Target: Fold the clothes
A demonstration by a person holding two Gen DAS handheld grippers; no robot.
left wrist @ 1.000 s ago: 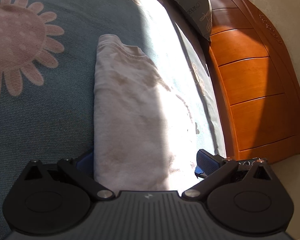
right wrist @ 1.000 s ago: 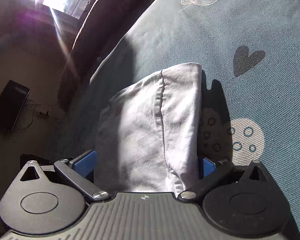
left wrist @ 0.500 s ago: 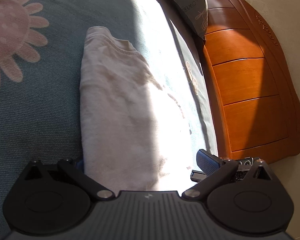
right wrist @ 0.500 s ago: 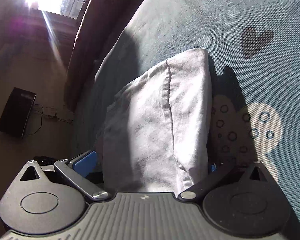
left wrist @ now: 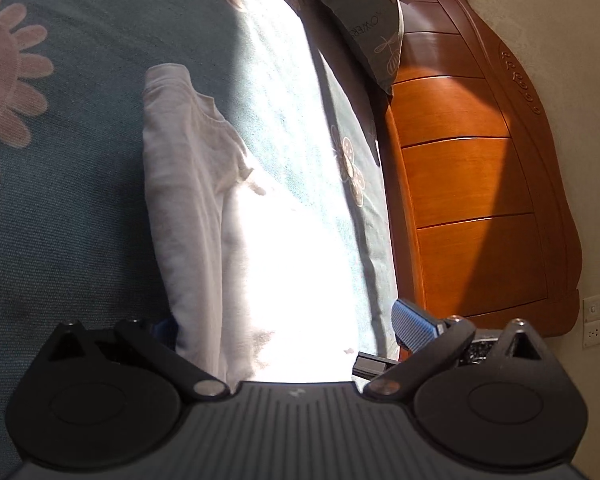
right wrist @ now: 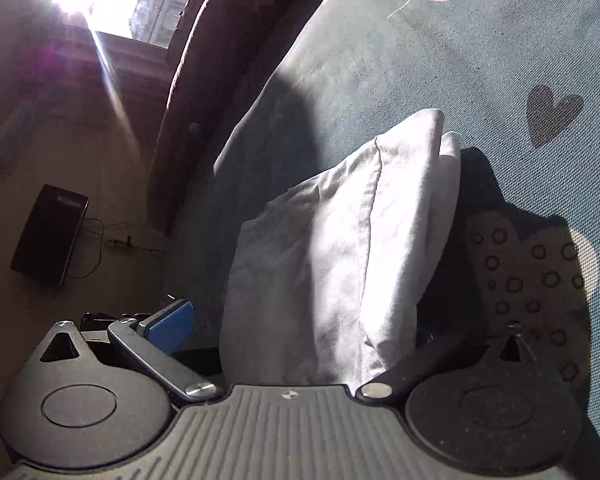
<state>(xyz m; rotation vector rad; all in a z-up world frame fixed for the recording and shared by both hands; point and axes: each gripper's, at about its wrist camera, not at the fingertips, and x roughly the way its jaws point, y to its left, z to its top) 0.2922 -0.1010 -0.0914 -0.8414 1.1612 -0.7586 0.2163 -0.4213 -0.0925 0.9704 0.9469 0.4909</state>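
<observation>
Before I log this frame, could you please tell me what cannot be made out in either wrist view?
- Left wrist view: the near part of the white cotton garment is washed out by sun glare; folds there are unreadable.
- Left wrist view: the left tool has one blue pad hidden behind the cloth, so its grip cannot be confirmed.
- Right wrist view: the right tool has one pad hidden by cloth and shadow.
- Right wrist view: the window is blown out.

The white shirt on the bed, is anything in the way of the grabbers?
Nothing visible is. The white shirt already lies between the fingers of the left gripper and the right gripper, on the bedspread.
</observation>
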